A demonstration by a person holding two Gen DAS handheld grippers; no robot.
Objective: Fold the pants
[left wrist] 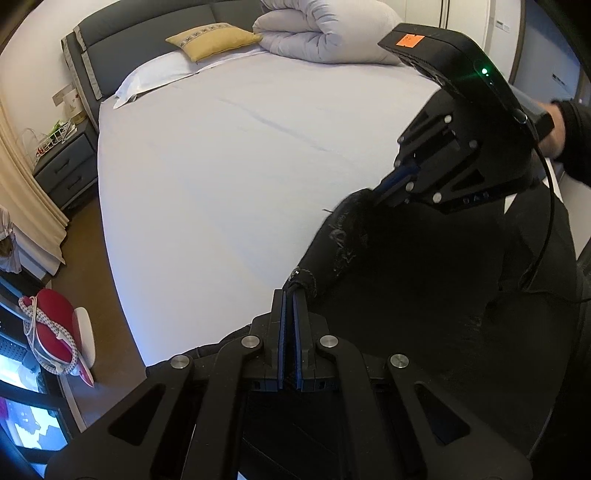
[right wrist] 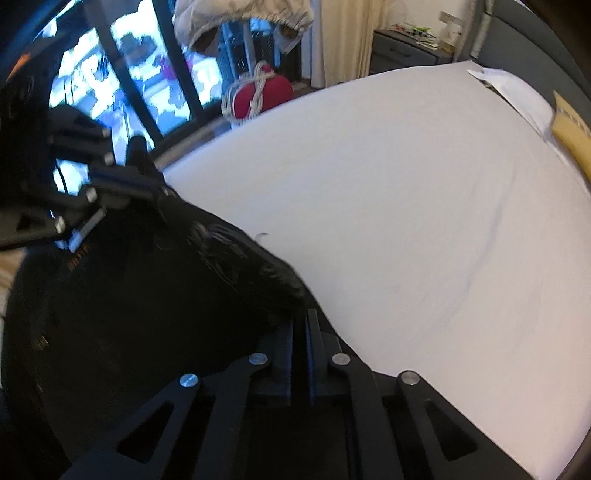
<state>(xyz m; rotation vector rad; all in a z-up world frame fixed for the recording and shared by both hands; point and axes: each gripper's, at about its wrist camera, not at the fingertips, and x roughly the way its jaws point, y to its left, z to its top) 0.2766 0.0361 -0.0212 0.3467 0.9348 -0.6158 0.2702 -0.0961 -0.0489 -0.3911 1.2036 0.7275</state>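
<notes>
The left gripper has its jaws pressed together, pinching an edge of the black pants. The right gripper also pinches the pants' edge, jaws nearly together. The pants lie bunched at the near side of a white-sheeted bed.

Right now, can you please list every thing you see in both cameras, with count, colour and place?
pants: one, black, near edge of bed, pinched at two spots
bed sheet: one, white, covers mattress
pillow: one, white, at headboard
cushion: one, yellow, on the pillow
duvet: one, pale grey, rolled at far end
nightstand: one, grey, beside bed
curtain: one, cream, near nightstand
red object with cord: one, on the floor side
left gripper: fingers shut on pants
right gripper: fingers shut on pants
hand: one, dark sleeve
</notes>
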